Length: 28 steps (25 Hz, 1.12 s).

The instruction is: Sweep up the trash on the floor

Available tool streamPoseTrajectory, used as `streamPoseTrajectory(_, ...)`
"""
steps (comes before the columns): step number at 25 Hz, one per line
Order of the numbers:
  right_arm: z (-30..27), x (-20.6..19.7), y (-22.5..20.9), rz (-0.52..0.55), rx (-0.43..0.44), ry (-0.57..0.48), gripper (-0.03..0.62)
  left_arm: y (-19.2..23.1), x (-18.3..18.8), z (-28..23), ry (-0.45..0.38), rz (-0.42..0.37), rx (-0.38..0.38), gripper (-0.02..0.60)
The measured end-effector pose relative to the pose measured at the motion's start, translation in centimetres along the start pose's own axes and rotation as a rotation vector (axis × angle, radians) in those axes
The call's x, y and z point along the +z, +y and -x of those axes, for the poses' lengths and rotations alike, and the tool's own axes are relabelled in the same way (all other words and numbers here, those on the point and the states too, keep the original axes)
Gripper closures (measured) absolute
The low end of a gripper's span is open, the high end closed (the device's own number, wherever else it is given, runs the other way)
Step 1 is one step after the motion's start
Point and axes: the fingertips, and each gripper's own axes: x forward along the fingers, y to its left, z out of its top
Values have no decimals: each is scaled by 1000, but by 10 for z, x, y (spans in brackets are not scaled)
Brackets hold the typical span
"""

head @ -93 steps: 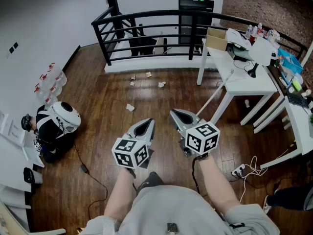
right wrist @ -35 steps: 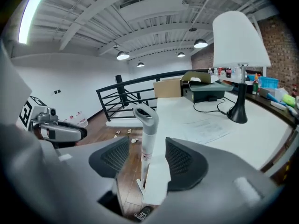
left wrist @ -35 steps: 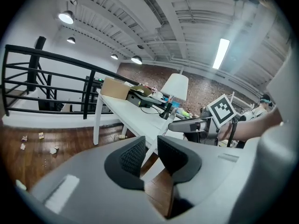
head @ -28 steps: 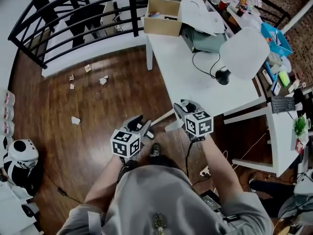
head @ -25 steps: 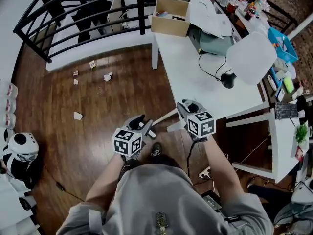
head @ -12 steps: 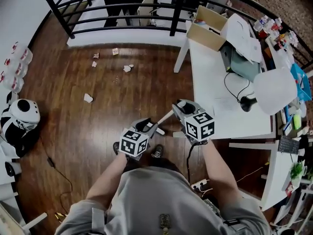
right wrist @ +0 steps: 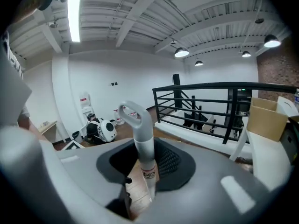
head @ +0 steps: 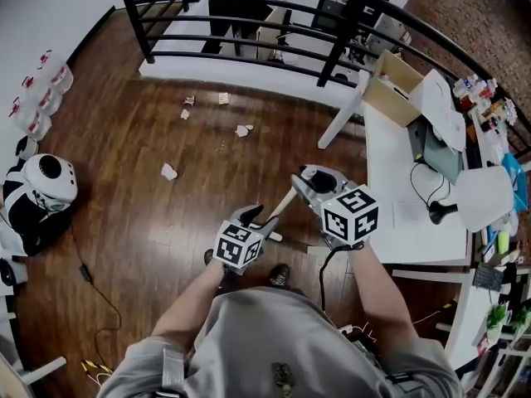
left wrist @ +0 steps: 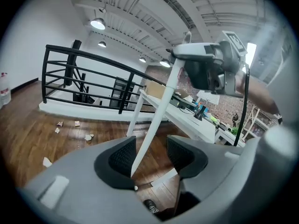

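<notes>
Head view: person stands on dark wood floor (head: 124, 139), one gripper in each hand, both on the same white broom handle (head: 280, 206). The handle slants from the upper right down to the lower left between the two grippers.

Right gripper (head: 311, 181) – upper grip. In the right gripper view its jaws are pinched on the grey top of the handle (right wrist: 140, 125), just under the hanging loop; pads press it from both sides.

Left gripper (head: 259, 216) – lower on the handle. Its jaws are opening. In the left gripper view the handle (left wrist: 159, 120) passes between the spread fingers (left wrist: 122, 155), lying close against the left pad; the right pad stands clear of it.

Trash: several small pale scraps on the floor, well apart from the grippers. One scrap (head: 169, 172) lies alone up and left of the left gripper; another (head: 242, 130) farther up; a few more (head: 222, 99) near the base of the black railing (head: 249, 40).

White table (head: 398, 214) at right, just beside the right gripper; open cardboard box (head: 397, 77) on its far end.
</notes>
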Motion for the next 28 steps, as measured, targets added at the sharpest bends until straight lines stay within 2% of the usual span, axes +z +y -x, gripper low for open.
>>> streamPoseTrajectory(4, -49, 46, 45, 7, 44, -23, 496, 55, 16, 26, -22, -4, 8, 360)
streamPoseTrajectory(9, -112, 89, 102, 24, 128, -40, 496, 128, 36, 58, -44, -21, 60, 360)
streamPoseTrajectory(12, -149, 108, 139, 41, 185, -39, 496, 179, 40, 82, -44, -50, 150, 362)
streamPoseTrajectory(14, -173, 116, 157, 42, 217, -36, 496, 214, 41, 100, -54, -58, 224, 441)
streamPoseTrajectory(15, -184, 119, 163, 40, 231, -33, 496, 229, 41, 108, -58, -55, 247, 448)
streamPoseTrajectory(20, -245, 129, 172, 27, 308, -4, 494, 295, 41, 128, -62, 0, 285, 443)
streamPoseTrajectory(24, -300, 132, 160, 14, 385, 20, 493, 348, 42, 124, -16, 32, 317, 442)
streamPoseTrajectory(28, -358, 131, 146, -7, 471, 58, 493, 402, 39, 114, 28, 113, 391, 439)
